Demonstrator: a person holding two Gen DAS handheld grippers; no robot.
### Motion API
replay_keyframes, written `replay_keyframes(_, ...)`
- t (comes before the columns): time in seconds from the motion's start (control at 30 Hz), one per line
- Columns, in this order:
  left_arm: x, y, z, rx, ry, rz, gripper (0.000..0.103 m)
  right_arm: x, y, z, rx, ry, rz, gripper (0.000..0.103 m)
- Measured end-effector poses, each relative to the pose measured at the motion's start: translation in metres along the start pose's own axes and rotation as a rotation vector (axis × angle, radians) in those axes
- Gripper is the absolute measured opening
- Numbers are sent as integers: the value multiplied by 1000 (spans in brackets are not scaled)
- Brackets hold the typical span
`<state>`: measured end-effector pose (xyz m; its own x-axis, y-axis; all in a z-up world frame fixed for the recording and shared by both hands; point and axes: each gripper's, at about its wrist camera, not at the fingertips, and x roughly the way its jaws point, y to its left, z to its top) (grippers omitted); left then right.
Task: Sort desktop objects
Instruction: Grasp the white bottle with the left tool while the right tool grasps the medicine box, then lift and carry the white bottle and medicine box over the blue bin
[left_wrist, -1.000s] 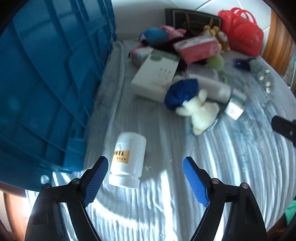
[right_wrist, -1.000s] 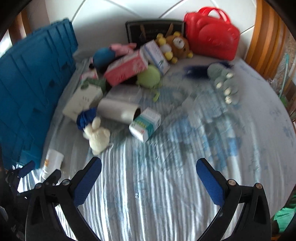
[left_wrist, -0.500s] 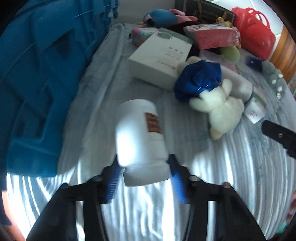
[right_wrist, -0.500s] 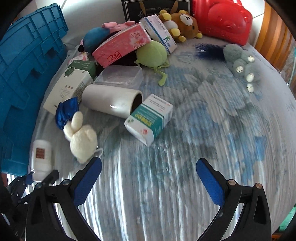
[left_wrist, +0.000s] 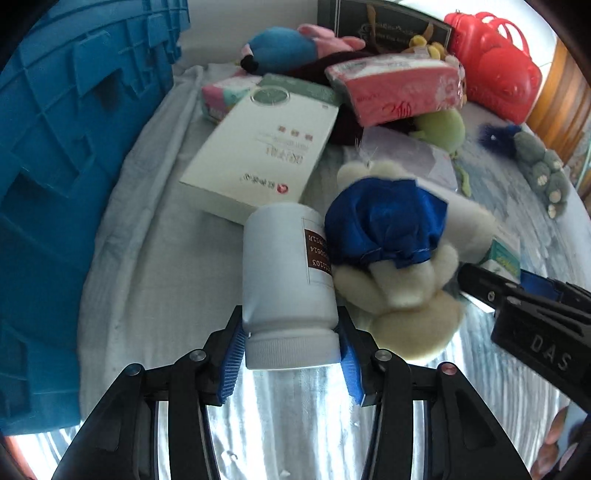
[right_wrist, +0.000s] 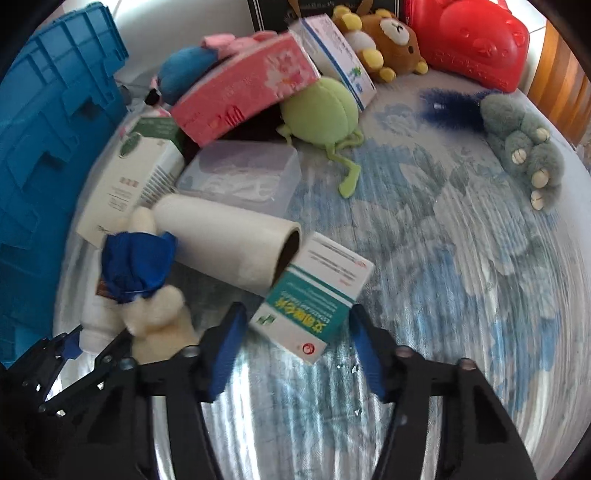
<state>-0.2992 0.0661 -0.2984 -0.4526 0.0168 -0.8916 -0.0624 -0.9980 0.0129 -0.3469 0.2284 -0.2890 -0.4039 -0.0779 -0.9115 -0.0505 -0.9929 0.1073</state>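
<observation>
Left gripper (left_wrist: 290, 356) jaws clamp white bottle (left_wrist: 288, 280) at its cap end; rigid smooth plastic, probably light, could slip. Right gripper (right_wrist: 295, 347) jaws have just been closing around green-white carton (right_wrist: 314, 299), pads not touching yet; thin card, take its flat sides gently.

White wall (right_wrist: 177, 14), wooden slats (right_wrist: 561, 74) (right), blue-patterned cloth (right_wrist: 461, 258)

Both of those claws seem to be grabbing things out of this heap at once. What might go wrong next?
The left fingers pinch the white bottle only near its cap, so it might tip or slip. The plush rabbit leans against it and may get dragged. The right fingers have just been closing around the green-and-white box, which looks askew and could twist free.
</observation>
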Motion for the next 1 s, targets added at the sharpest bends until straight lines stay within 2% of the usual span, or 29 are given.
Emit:
replay_keyframes(0.23, -6, 6, -3, 3, -4, 1, 45, 1, 0, -4, -6, 4, -9, 45)
replay_keyframes(0.47, -25, -4, -3, -3, -49, 3, 45, -21, 1, -14, -14, -24, 2, 41)
replay_keyframes(0.77, -61, -12, 0, 6, -128, -5, 45, -76, -1, -30, -29, -115, 21, 37)
replay_keyframes(1.0, -119, -15, 2, 7, -237, 0, 45, -134, 2, -30, -57, -223, 44, 37)
